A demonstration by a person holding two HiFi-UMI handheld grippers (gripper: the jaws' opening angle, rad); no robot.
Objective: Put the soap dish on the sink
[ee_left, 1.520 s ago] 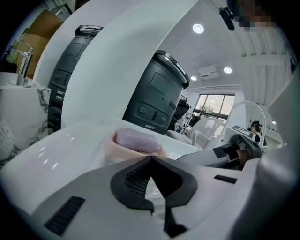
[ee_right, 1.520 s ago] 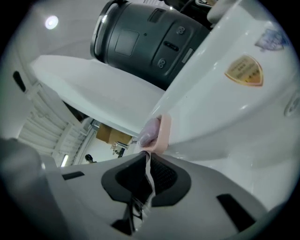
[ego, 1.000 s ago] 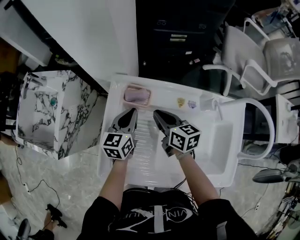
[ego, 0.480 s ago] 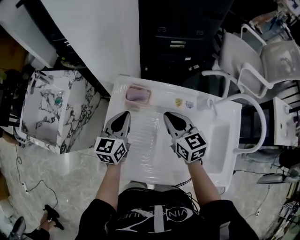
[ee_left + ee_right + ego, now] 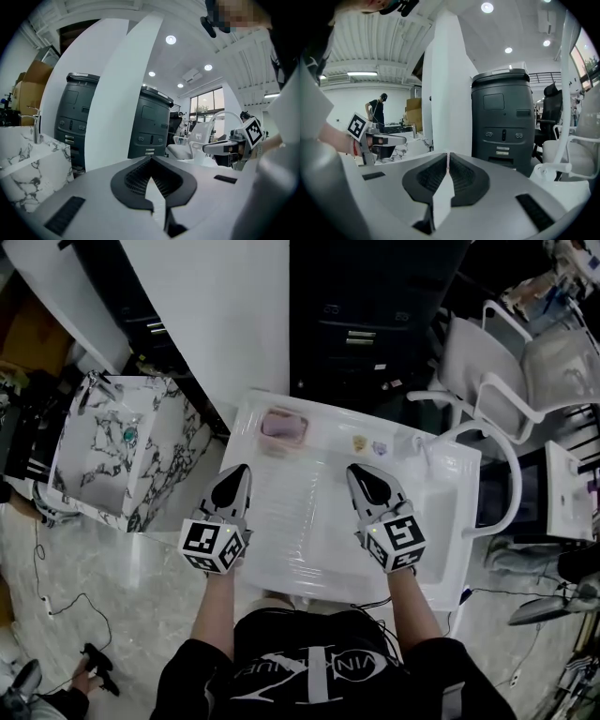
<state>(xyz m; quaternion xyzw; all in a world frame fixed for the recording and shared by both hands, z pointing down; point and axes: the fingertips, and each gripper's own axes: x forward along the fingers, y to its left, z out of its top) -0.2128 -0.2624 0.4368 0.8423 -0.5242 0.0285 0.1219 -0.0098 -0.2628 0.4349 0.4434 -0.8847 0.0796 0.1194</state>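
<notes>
Head view, looking steeply down on a white sink [image 5: 309,568] with a ribbed draining surface and a basin at its right end.

Soap dish [image 5: 284,426]: pinkish, it sits on the sink's far ledge near the left corner, flat. Neither gripper touches it; it lies beyond the tips and between their two lines, nearer the left one.

Left gripper [image 5: 240,472]: held over the left edge of the draining surface, pointing away from the person. In its own view the left gripper's jaws [image 5: 150,160] are pressed tip to tip, nothing between them.

Right gripper [image 5: 364,476]: over the right part of the draining surface, just short of the basin. Its own view shows the jaws [image 5: 447,155] clenched together along a thin seam, empty as well.

The two grippers are level with each other and well apart (each shows in the other's camera, marker cube toward the lens).

Two small stickers [image 5: 370,444] sit on the far ledge right of the dish. An arched white faucet [image 5: 511,479] rises at the basin end. A marble-patterned basin [image 5: 105,454] stands left of the sink; white chairs [image 5: 525,362] are at upper right. A dark grey cabinet [image 5: 504,112] stands behind the sink.
</notes>
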